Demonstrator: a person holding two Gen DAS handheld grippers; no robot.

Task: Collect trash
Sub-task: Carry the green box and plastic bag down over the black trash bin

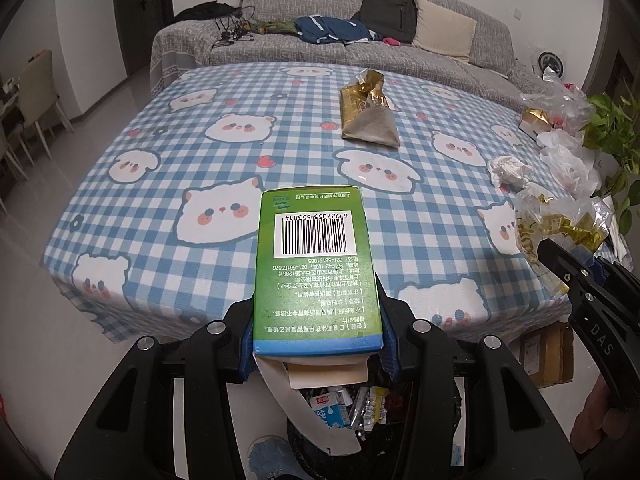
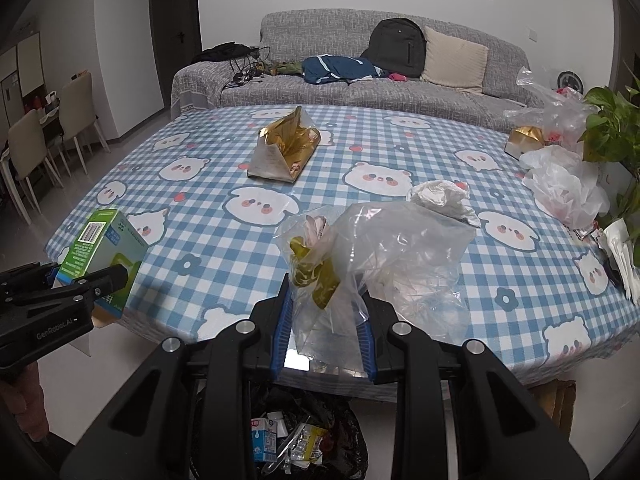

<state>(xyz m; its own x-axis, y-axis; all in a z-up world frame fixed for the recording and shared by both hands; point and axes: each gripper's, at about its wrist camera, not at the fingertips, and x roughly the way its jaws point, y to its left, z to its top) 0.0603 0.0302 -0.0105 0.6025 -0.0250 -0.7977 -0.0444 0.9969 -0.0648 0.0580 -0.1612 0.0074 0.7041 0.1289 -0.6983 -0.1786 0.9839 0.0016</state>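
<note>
Two handheld grippers hold trash above a black-lined bin (image 2: pixel 304 440).
The left gripper (image 1: pixel 316 344) pinches a green cardboard medicine box (image 1: pixel 312 264); the right gripper (image 2: pixel 324 340) clamps a crumpled clear plastic bag (image 2: pixel 380 264). Released off-centre, the floppy bag could catch the checked tablecloth (image 2: pixel 208 184) edge and miss.

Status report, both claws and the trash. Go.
Left claw shut on green box. Right claw shut on clear plastic bag. Both above the trash bin. Nothing in the way.
</note>
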